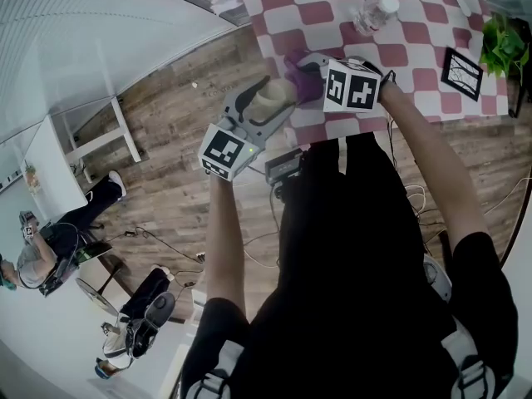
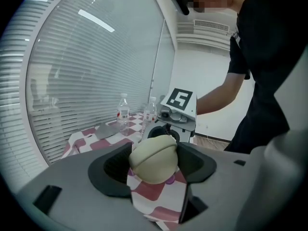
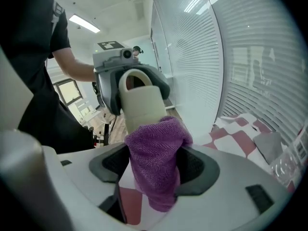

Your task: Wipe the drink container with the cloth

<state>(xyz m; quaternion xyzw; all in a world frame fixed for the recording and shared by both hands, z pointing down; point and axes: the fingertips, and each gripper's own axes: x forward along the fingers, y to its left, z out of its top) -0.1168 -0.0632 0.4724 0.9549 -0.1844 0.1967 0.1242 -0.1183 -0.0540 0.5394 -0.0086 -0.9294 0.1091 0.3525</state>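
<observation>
Where the two grippers meet above the near edge of the checked table [image 1: 416, 32], I have the left gripper [image 1: 264, 105] clamped on the drink container [image 2: 154, 158]. It is a beige, round-ended cup, and its sides fill the wide gap between the dark pads. It hangs clear of the table at the centre of the head view, at 12 o'clock from my torso.

The right gripper [image 1: 309, 77] comes in from the container's 2 o'clock. Its jaws are pinched on a bunched purple cloth [image 3: 156, 167], and the upper fold of the cloth lies against the end of the container.

A clear bottle [image 1: 374, 13] lies on the table at 1 o'clock of the grippers, well apart from them.
</observation>
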